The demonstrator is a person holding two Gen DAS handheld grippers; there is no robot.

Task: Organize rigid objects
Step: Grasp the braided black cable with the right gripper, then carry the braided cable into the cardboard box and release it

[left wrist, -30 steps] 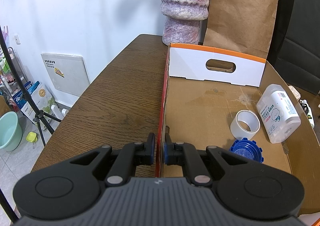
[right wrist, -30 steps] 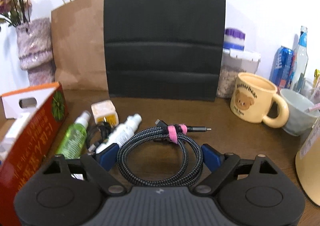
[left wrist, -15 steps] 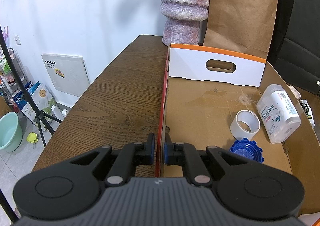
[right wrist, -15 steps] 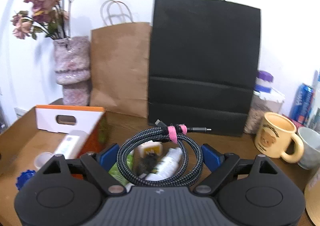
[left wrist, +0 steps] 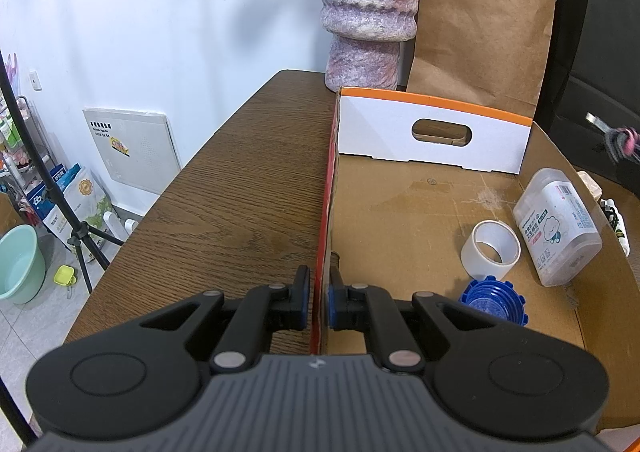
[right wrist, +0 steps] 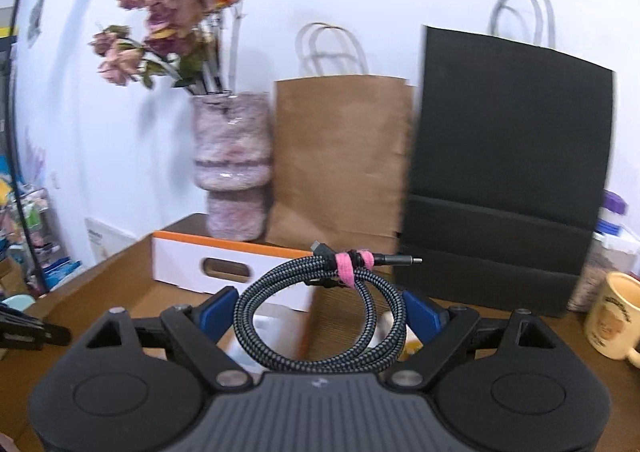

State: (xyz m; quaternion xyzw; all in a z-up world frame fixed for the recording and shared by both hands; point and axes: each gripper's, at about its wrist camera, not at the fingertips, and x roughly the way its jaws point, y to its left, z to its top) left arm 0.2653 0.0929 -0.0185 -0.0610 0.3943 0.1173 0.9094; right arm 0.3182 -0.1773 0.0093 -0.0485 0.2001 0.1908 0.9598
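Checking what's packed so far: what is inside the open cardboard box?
Inside the open cardboard box lie a clear tape roll, a white labelled plastic bottle and a blue ridged cap. The left gripper hides the near corner.

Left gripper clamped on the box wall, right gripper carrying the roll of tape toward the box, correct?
Not the tape. The right gripper holds the coiled braided cable, per the right wrist view; the tape roll already lies in the box. The left gripper does clamp the wall.
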